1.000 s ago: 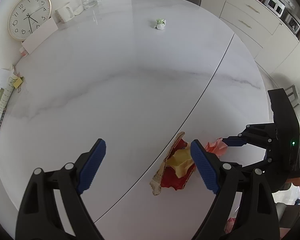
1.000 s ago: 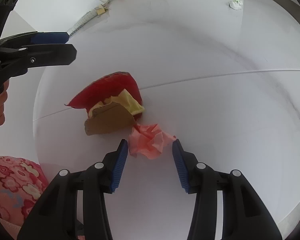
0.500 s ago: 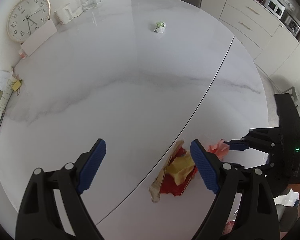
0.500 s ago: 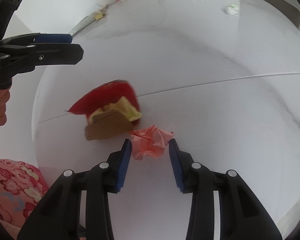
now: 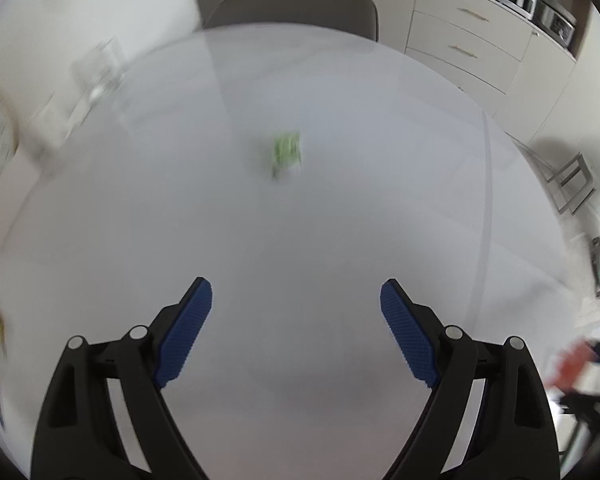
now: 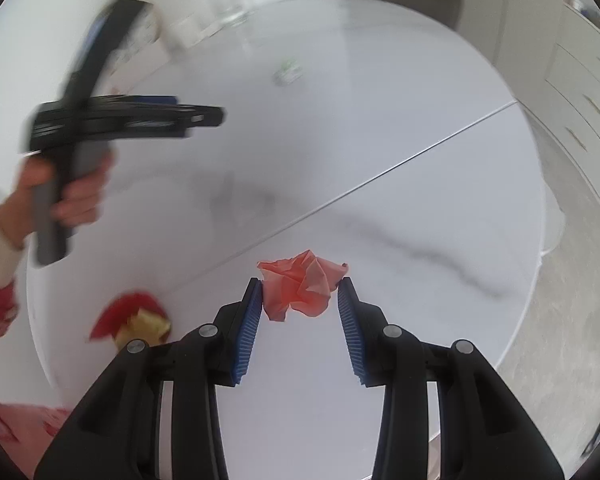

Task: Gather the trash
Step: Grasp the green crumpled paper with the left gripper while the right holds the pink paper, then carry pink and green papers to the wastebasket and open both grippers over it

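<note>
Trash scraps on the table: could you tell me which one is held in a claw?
The pink crumpled paper, pinched in the right claw. The red-and-yellow wrapper and the green-and-white wad lie untouched.

Right gripper [image 6: 300,300] clamped and lifted pink paper [image 6: 300,288]; left gripper [image 5: 296,312] swung away.

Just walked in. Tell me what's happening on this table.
A person is clearing trash with two handheld grippers. The right gripper is shut on the crumpled pink paper. The left gripper is open and empty, pointed at the green-and-white wad across the white table. The red and yellow wrapper lies near the table's edge.
</note>
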The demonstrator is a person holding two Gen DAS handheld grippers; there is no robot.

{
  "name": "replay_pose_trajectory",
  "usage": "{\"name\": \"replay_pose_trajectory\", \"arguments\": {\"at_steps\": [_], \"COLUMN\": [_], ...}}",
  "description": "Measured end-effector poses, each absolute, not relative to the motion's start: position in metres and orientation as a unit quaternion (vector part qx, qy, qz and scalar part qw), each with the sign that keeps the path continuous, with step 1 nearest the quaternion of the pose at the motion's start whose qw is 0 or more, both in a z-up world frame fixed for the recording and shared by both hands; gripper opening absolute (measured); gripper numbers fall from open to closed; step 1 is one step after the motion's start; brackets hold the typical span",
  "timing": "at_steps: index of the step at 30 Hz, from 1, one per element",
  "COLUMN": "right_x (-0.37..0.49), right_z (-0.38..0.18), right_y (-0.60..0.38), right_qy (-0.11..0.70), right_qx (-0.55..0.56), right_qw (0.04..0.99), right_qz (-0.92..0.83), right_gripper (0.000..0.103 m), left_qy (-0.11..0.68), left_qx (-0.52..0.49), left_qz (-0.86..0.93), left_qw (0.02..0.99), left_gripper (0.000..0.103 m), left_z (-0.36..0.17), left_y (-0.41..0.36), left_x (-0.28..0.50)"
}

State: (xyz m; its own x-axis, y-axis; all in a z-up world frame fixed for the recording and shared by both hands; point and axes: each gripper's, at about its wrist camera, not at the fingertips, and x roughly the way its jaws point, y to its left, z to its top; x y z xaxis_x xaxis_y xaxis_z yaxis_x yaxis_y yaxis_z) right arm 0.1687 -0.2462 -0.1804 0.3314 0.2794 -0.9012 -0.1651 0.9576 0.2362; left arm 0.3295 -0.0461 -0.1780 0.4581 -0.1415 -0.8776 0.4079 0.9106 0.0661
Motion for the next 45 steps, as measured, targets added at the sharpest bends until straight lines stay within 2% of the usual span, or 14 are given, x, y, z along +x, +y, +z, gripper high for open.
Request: {"name": "replay_pose_trajectory", "arguments": {"at_steps": [4, 8, 11, 12, 13, 14, 15, 21, 26, 35, 40, 45], "right_x": [0.175, 0.179, 0.178, 0.179, 0.180, 0.177, 0.177, 0.180, 0.173, 0.121, 0.059, -0.008], "right_z": [-0.174, -0.174, -0.176, -0.176, -0.177, -0.178, -0.179, -0.179, -0.173, -0.143, -0.129, -0.130], "right_y": [-0.253, -0.258, -0.264, -0.265, -0.267, -0.269, -0.269, -0.268, -0.270, -0.280, -0.304, -0.338], "right_qy": [0.557, 0.552, 0.551, 0.552, 0.554, 0.555, 0.557, 0.557, 0.555, 0.546, 0.547, 0.554], "right_qx": [0.067, 0.092, 0.109, 0.113, 0.115, 0.116, 0.119, 0.123, 0.117, 0.098, 0.097, 0.105], "right_qw": [0.821, 0.823, 0.822, 0.821, 0.820, 0.819, 0.818, 0.817, 0.819, 0.825, 0.824, 0.820], "right_qz": [0.110, 0.098, 0.094, 0.093, 0.090, 0.088, 0.088, 0.084, 0.083, 0.106, 0.114, 0.100], "right_gripper": [0.040, 0.040, 0.040, 0.040, 0.040, 0.040, 0.040, 0.040, 0.040, 0.040, 0.040, 0.040], "left_qy": [0.478, 0.483, 0.491, 0.493, 0.487, 0.486, 0.488, 0.480, 0.475, 0.499, 0.526, 0.555], "left_qx": [0.141, 0.143, 0.151, 0.151, 0.146, 0.143, 0.135, 0.130, 0.125, 0.113, 0.107, 0.104], "left_qz": [-0.186, -0.189, -0.190, -0.192, -0.198, -0.199, -0.207, -0.219, -0.224, -0.217, -0.232, -0.261], "left_qw": [0.846, 0.843, 0.837, 0.835, 0.838, 0.839, 0.837, 0.840, 0.842, 0.831, 0.811, 0.783], "left_gripper": [0.083, 0.073, 0.058, 0.050, 0.047, 0.035, 0.029, 0.027, 0.027, 0.027, 0.027, 0.028], "left_z": [-0.196, -0.215, -0.228, -0.232, -0.232, -0.234, -0.233, -0.222, -0.179, -0.101, -0.094, -0.109], "left_y": [-0.065, -0.079, -0.085, -0.086, -0.086, -0.087, -0.087, -0.088, -0.089, -0.104, -0.123, -0.150], "left_x": [0.391, 0.428, 0.440, 0.441, 0.440, 0.440, 0.439, 0.429, 0.385, 0.224, 0.127, 0.053]}}
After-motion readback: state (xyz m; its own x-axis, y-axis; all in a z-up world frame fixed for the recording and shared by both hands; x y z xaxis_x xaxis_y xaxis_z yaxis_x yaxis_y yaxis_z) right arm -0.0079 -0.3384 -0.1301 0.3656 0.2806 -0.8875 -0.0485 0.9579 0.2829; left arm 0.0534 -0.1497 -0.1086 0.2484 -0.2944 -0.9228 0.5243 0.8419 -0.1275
